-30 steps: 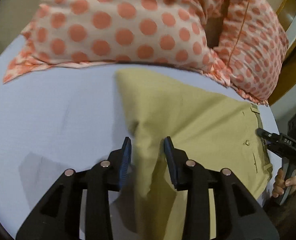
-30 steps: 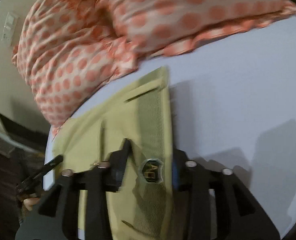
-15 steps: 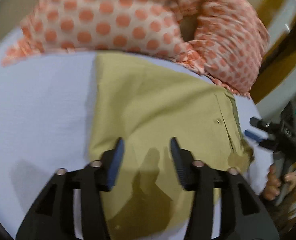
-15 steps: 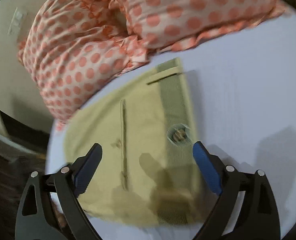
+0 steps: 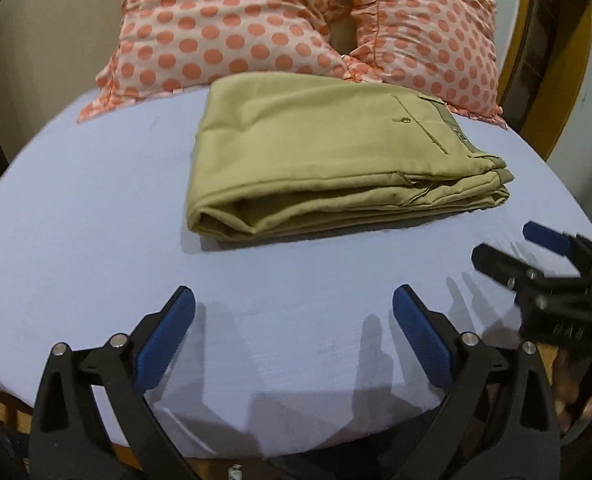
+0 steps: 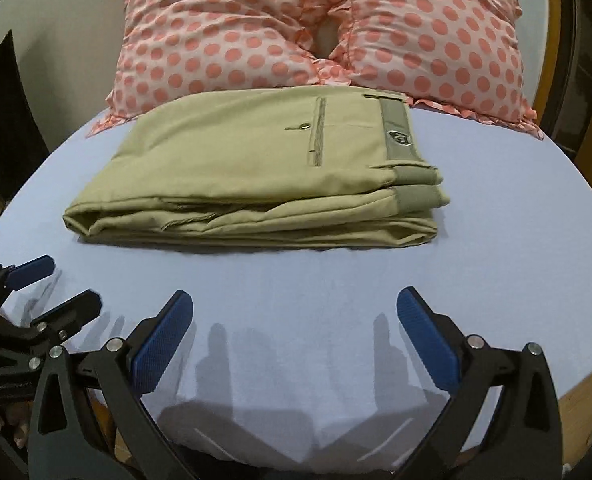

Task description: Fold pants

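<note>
The khaki pants (image 5: 316, 148) lie folded in a flat stack on the pale blue bed sheet (image 5: 95, 240), waistband to the right. They also show in the right wrist view (image 6: 255, 176), with the back pocket button and waistband label on top. My left gripper (image 5: 293, 304) is open and empty, well short of the pants near the bed's front edge. My right gripper (image 6: 296, 304) is open and empty too, also back from the stack. Each gripper shows in the other's view: the right one (image 5: 536, 248) and the left one (image 6: 39, 284).
Two pillows with orange dots (image 5: 255, 28) (image 6: 428, 40) lean behind the pants at the head of the bed. A wooden bed frame (image 5: 552, 80) curves up on the right. The sheet's front edge (image 6: 296, 452) drops off just under the grippers.
Both grippers let go of the pants, opened wide and pulled back toward the front edge of the bed. The pants now lie folded and flat.
</note>
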Tool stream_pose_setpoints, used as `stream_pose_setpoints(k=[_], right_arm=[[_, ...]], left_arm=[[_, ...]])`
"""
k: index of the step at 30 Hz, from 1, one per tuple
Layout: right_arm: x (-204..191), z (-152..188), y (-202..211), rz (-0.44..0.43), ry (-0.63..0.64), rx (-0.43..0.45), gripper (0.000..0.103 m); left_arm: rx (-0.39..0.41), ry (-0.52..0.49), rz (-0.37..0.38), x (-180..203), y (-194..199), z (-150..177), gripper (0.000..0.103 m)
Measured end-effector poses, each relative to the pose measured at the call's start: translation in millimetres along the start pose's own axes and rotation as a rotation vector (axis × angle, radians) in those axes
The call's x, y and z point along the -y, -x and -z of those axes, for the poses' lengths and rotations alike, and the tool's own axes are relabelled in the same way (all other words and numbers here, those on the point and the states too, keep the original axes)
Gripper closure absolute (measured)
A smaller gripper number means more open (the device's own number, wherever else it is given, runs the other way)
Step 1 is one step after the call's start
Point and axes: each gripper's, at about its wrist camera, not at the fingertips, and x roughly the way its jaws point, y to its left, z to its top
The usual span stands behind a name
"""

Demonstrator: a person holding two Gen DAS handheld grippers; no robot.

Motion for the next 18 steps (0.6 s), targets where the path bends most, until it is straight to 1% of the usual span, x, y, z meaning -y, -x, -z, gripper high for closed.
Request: stream_pose_setpoints(k=[2, 5, 6, 7, 8, 9, 10, 12, 18], right_arm=[[-2, 3, -2, 0.027, 0.000, -0.001, 0.001], [1, 9, -9, 0.033, -0.022, -0.032, 0.001], [0, 11, -12, 0.049, -0.019, -0.038, 0.001], [-2, 13, -10, 0.061, -0.008, -0.025, 0.001], [-1, 14, -10, 0.057, -0.020, -0.023, 0.001], [-1, 14, -10, 0.059, -0.021, -0.020, 0.001], [-1, 15, -9, 0.060, -0.021, -0.018, 0.001], [-1, 15, -9, 0.060, -0.020, -0.014, 0.001], [0, 14, -10, 0.058, -0.019, -0.011, 0.001]], left_arm=[[0.007, 0.004, -0.008, 1, 0, 2, 0.004], [0.010, 0.018, -0.033, 3, 1, 6, 0.002], [0.014, 0.020, -0.049, 4, 1, 8, 0.002], [0.019, 0.013, -0.072, 6, 1, 11, 0.002], [0.020, 0.006, -0.092, 8, 0, 12, 0.002], [0.018, -0.012, -0.136, 12, -2, 14, 0.002], [0.033, -0.014, -0.153, 14, -1, 16, 0.002], [0.040, 0.001, -0.153, 13, 1, 16, 0.002], [0.036, -0.001, -0.152, 10, 2, 15, 0.002]])
